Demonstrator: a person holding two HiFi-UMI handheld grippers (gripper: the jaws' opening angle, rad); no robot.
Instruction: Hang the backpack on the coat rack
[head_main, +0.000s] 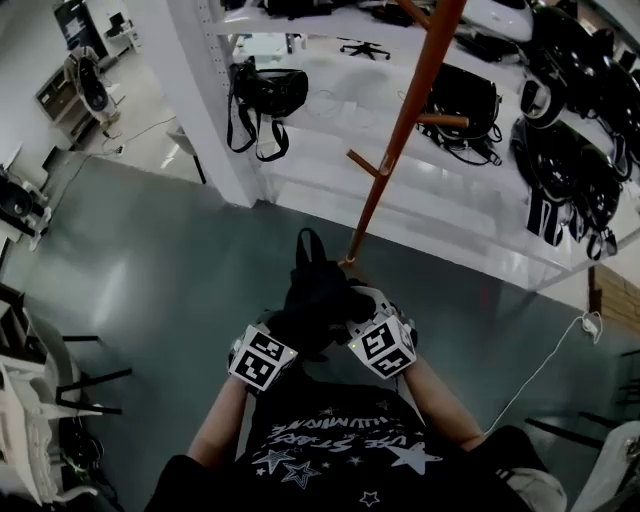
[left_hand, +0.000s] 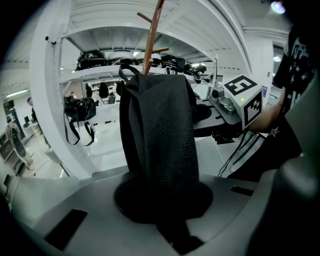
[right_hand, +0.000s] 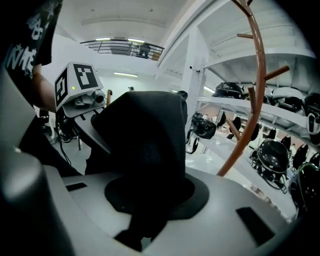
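— Where's the backpack (head_main: 318, 295)?
— Off the floor (head_main: 160, 280), with the coat rack (head_main: 400, 130) just at its twelve o'clock.
— Grippers?
— The left gripper (head_main: 298, 335) and right gripper (head_main: 342, 318) are both clamped on its black fabric.

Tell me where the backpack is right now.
Head view, centre: the backpack hangs between the left gripper and right gripper, both clamped on it, near the coat rack pole.

We can read no text with certainty: the only lettering, white among printed stars on the person's black cloth T-shirt (head_main: 330, 452), lies upside down and blurred.
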